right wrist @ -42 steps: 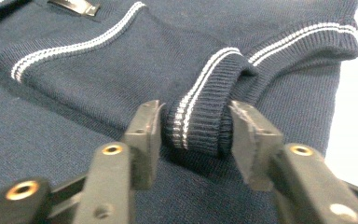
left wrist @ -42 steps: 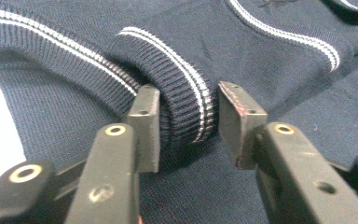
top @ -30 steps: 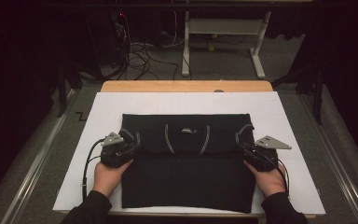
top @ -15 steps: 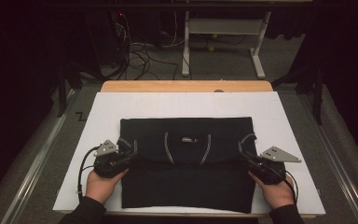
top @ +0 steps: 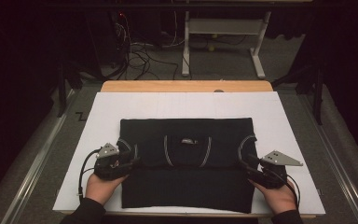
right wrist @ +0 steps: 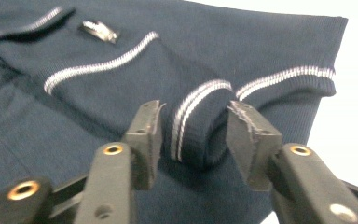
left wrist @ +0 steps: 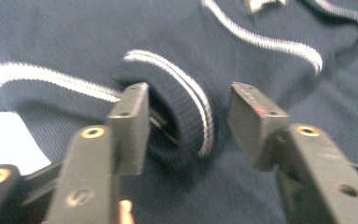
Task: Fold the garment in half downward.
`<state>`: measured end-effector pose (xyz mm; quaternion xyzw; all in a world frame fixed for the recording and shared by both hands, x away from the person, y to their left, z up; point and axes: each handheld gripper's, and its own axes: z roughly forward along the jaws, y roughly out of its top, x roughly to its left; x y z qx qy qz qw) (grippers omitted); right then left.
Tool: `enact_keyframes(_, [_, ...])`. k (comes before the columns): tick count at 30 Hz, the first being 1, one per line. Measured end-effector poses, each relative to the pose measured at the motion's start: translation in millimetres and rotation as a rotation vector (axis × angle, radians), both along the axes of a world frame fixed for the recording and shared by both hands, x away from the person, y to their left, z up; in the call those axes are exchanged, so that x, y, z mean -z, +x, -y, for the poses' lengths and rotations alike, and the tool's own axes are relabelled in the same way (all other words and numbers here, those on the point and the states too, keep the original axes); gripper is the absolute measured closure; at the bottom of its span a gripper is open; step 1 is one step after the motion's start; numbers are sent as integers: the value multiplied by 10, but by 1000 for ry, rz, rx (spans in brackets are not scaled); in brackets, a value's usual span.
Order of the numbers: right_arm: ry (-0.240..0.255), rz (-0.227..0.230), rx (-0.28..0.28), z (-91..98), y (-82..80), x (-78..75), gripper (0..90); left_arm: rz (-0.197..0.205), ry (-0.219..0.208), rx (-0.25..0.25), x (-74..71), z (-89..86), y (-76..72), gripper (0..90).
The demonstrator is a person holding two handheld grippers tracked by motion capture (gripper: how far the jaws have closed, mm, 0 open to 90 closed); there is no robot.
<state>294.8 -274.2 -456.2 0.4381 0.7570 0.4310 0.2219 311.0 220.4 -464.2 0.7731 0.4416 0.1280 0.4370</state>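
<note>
A dark navy shirt [top: 186, 186] with white-striped trim lies folded flat on the white board [top: 177, 105]. My left gripper [top: 131, 161] rests at the shirt's left edge. In the left gripper view its jaws have just been opening, and my left gripper [left wrist: 189, 121] now stands open around a rolled striped cuff [left wrist: 182, 100], with a gap on the right side. My right gripper [top: 248, 164] rests at the shirt's right edge. In the right gripper view my right gripper [right wrist: 193, 135] has also just been opening and loosely straddles the other striped cuff [right wrist: 200, 116].
The white board lies on a wooden table [top: 186, 86], with bare margins left and right of the shirt. A white desk frame [top: 223, 42] and loose cables [top: 140, 51] are on the floor beyond. Dark surroundings flank both sides.
Both hands drew the sleeve cuffs a little outward and toward the near edge. Both grippers then went from shut on the cuffs to open, and the cuffs now lie on the shirt.
</note>
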Motion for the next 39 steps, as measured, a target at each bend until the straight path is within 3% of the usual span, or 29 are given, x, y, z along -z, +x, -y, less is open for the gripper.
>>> enact_keyframes(2, [3, 13, -1, -15, 29, -28, 504, 11, -10, -1, -48, 8, 59, 395])
enact_keyframes(5, [2, 19, 12, -40, 144, -93, 488, 5, 17, 8, -108, 37, 197, 395])
enact_keyframes(7, [5, 13, 10, -67, 264, -150, 487, -24, 24, 2, -123, 49, 313, 395])
enact_keyframes(10, [-6, -30, -11, -157, 470, -175, 496, -79, 18, -14, -98, 89, 475, 396])
enact_keyframes(12, [-38, -57, -8, -229, 595, -135, 515, -123, 41, -6, -36, 145, 561, 397])
enact_keyframes(14, [-65, -102, -4, -276, 698, -52, 515, -193, 48, -11, 47, 177, 625, 403])
enact_keyframes(15, [-76, -132, -7, -293, 736, -1, 518, -201, 56, -5, 79, 194, 632, 425])
enact_keyframes(17, [-103, -168, -20, -328, 754, 85, 576, -171, 92, -2, 85, 230, 608, 478])
enact_keyframes(21, [-144, -149, -52, -379, 712, 72, 738, -166, 87, 32, 68, 248, 598, 601])
enact_keyframes(25, [-148, -124, -65, -390, 667, 58, 776, -133, 94, 40, 26, 255, 558, 661])
enact_keyframes(29, [-125, -80, -64, -373, 593, 22, 776, -110, 71, 36, -22, 227, 514, 661])
enact_keyframes(33, [-106, -38, -67, -358, 510, -28, 776, -58, 49, 45, -81, 219, 409, 664])
enact_keyframes(39, [-85, 9, -82, -344, 372, -70, 775, -27, -41, 41, -60, 117, 287, 662])
